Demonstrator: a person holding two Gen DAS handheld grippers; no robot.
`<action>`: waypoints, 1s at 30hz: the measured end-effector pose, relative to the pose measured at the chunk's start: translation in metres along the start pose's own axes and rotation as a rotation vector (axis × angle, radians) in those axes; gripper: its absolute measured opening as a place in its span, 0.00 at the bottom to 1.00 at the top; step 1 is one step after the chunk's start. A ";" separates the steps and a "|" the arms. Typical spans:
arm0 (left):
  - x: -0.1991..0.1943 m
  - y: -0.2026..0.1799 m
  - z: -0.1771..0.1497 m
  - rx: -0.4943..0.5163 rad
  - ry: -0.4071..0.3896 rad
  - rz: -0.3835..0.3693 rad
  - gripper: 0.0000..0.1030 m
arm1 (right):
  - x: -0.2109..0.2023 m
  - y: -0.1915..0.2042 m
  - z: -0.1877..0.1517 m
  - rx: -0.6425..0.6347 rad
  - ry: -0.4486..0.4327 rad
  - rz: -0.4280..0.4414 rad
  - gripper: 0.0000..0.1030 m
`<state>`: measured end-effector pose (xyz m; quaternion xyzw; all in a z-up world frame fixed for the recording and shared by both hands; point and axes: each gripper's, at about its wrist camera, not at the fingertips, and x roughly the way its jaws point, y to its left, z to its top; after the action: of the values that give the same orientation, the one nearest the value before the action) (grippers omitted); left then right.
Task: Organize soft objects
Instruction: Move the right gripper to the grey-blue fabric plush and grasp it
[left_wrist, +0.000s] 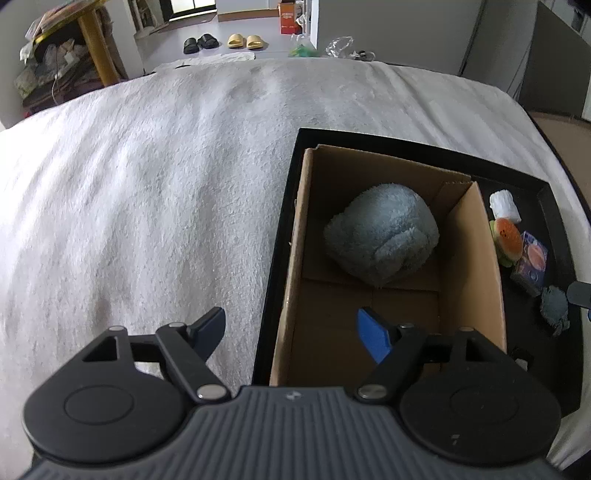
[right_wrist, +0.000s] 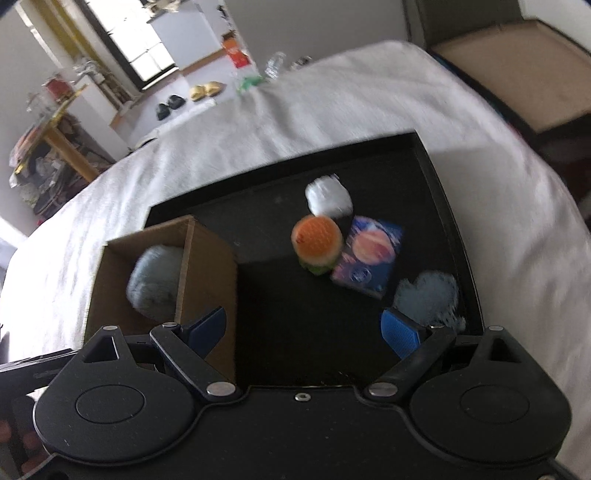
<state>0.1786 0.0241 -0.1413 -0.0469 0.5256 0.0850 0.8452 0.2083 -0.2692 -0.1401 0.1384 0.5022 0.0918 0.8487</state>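
A cardboard box (left_wrist: 476, 258) stands in a black tray (left_wrist: 546, 199) on the white bed cover. A grey-blue fluffy bundle (left_wrist: 384, 240) lies inside the box; it also shows in the right wrist view (right_wrist: 155, 280). Beside the box in the tray lie a white roll (right_wrist: 327, 197), a plush burger (right_wrist: 317, 240), a purple packet (right_wrist: 369, 256) and a small grey-blue fluffy piece (right_wrist: 428, 295). My left gripper (left_wrist: 291, 332) is open and empty above the box's near left wall. My right gripper (right_wrist: 304, 332) is open and empty above the tray, its right fingertip next to the small fluffy piece.
The white fluffy bed cover (left_wrist: 147, 184) spreads left of and behind the tray. Slippers (left_wrist: 245, 40) and an orange carton (left_wrist: 290, 18) are on the floor beyond the bed. A cluttered wooden table (left_wrist: 66, 48) stands at far left.
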 end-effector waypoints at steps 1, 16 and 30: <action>0.000 -0.001 0.000 0.008 0.000 0.004 0.75 | 0.003 -0.005 -0.002 0.020 0.003 -0.007 0.88; -0.002 -0.016 0.009 0.032 -0.013 0.085 0.77 | 0.034 -0.047 -0.006 0.042 -0.014 -0.133 0.84; 0.007 -0.038 0.010 0.100 0.006 0.153 0.78 | 0.070 -0.055 -0.003 -0.005 0.042 -0.208 0.79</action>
<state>0.1979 -0.0108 -0.1440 0.0355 0.5339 0.1227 0.8358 0.2400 -0.3005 -0.2173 0.0813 0.5315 0.0073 0.8431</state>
